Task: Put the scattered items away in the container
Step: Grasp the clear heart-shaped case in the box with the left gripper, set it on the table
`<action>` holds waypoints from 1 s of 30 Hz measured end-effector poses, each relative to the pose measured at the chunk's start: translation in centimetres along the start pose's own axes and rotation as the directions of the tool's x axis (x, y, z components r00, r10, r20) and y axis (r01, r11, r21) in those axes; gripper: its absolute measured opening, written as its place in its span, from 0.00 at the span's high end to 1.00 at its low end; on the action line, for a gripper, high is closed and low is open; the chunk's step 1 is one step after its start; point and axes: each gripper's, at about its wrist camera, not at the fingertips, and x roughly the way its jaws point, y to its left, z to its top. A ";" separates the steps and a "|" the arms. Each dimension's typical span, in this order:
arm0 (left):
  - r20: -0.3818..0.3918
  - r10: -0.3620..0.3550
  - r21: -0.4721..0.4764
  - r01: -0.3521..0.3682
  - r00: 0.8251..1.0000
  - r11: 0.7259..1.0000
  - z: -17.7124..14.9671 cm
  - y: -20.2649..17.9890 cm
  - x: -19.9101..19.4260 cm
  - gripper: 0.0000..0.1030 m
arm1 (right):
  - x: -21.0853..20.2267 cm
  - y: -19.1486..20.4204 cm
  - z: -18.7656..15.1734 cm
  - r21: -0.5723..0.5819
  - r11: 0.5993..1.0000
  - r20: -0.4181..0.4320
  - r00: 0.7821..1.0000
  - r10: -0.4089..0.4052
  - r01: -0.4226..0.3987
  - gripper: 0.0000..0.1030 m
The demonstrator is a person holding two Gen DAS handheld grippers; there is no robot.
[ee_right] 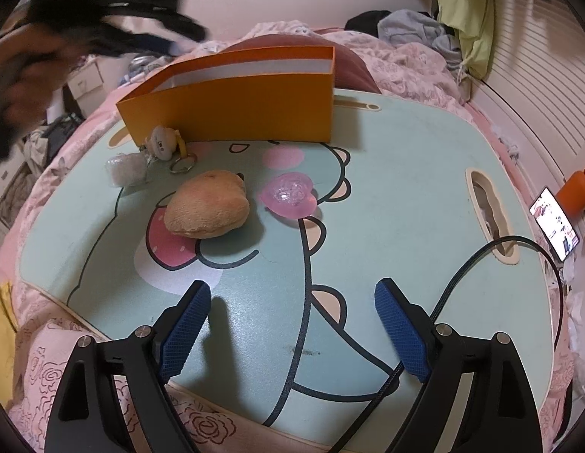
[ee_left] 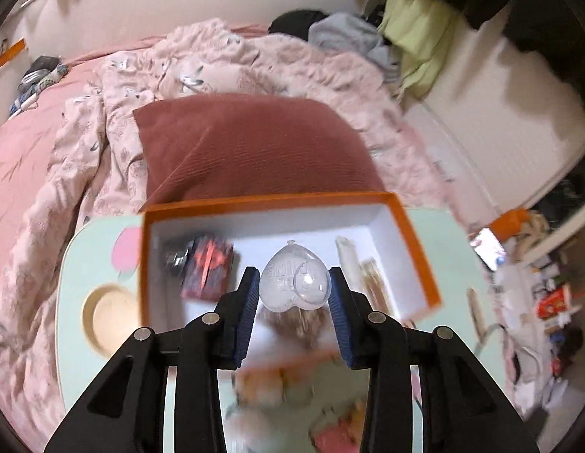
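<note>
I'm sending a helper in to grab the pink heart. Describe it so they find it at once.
Start at the pale green cartoon lap table on the bed, with the orange box standing at its far edge. In front of the box, the pink heart lies flat on the tabletop, just right of a tan plush heart. It alone is glossy, translucent pink plastic; the plush is fuzzy and opaque.

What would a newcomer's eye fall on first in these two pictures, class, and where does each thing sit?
First, the clear plastic heart pinched in the left gripper, above the orange box that already holds a few items. Next, the tan plush heart and pink heart lying side by side on the cartoon table, in front of the box. The right gripper hangs open over the table's near edge.
</note>
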 end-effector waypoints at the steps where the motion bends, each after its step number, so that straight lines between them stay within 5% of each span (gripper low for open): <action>1: 0.005 -0.014 0.002 0.014 1.000 1.000 -0.9 0.1 -0.8 0.63 | 0.0 0.0 0.0 0.000 1.000 0.000 1.000 -0.001 0.001 0.14; 10: -0.078 -0.130 0.032 0.133 0.988 0.991 -12.8 -0.9 -2.5 0.63 | 0.0 0.1 0.0 -0.006 1.000 -0.004 1.000 -0.010 0.010 0.13; 16: -0.060 -0.018 0.106 0.024 0.998 0.994 -14.3 -2.4 -0.2 0.63 | 0.1 0.1 -0.1 -0.012 1.000 -0.007 1.000 -0.017 0.017 0.13; 18: -0.032 -0.030 0.111 0.034 0.999 0.993 -14.1 -2.5 -0.4 0.60 | 0.1 0.2 0.0 -0.012 1.000 -0.008 1.000 -0.017 0.017 0.13; 22: 0.071 0.009 0.064 -0.014 0.997 0.998 -14.2 -1.4 -1.8 0.36 | 0.1 0.1 0.0 -0.013 1.000 -0.008 1.000 -0.018 0.018 0.13; 30: 0.086 0.136 -0.020 -0.135 0.987 0.991 -18.1 0.9 -3.5 0.34 | 0.1 0.2 0.0 -0.013 1.000 -0.010 1.000 -0.018 0.018 0.13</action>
